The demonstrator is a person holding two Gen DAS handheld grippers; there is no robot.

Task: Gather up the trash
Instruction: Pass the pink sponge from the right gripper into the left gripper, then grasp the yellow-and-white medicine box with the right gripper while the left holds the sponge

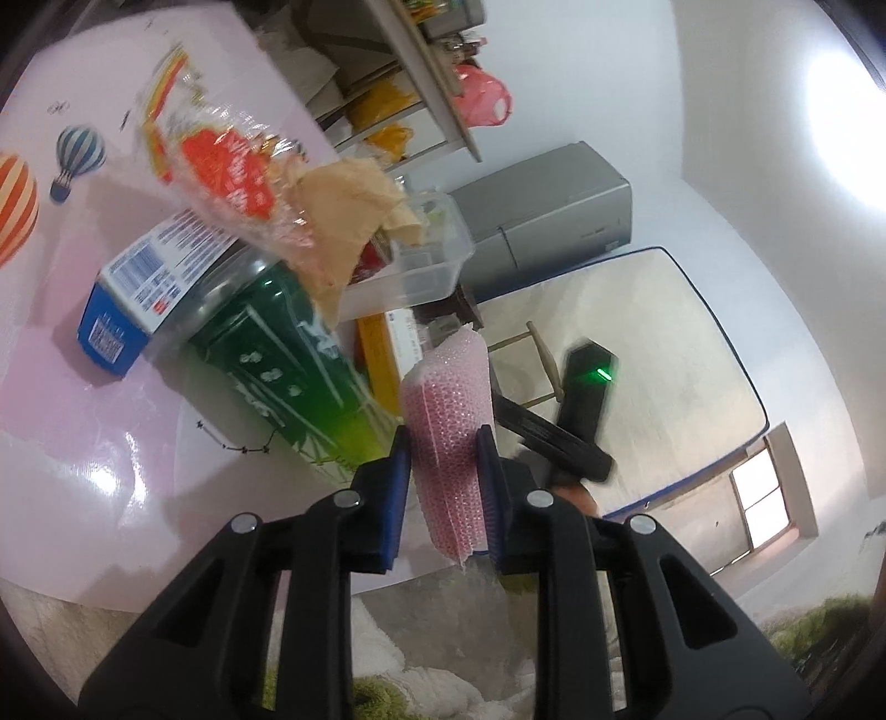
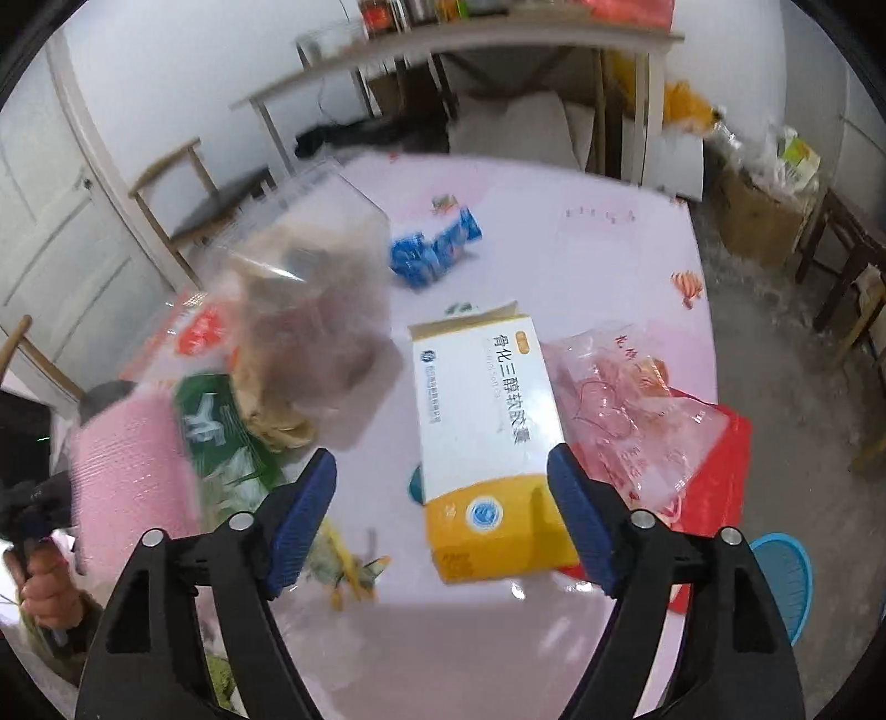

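Note:
My left gripper (image 1: 443,443) is shut on a strip of pink bubble wrap (image 1: 448,421), held up beside a trash pile; the wrap also shows in the right wrist view (image 2: 133,471). The pile holds a green bag (image 1: 288,354), a blue and white box (image 1: 144,299), a clear red-printed wrapper (image 1: 221,166), crumpled brown paper (image 1: 349,216) and a clear plastic tub (image 1: 421,260). My right gripper (image 2: 443,471) is open above a white and yellow medicine box (image 2: 487,437) lying on the pink table (image 2: 609,249). A clear bag with red print (image 2: 626,410) lies to its right.
A blue wrapper (image 2: 432,249) lies farther back on the table. A red sheet (image 2: 714,482) lies under the clear bag. A blue stool (image 2: 781,576) stands off the table's right edge. A wooden chair (image 2: 188,205) and shelves (image 2: 470,50) stand behind.

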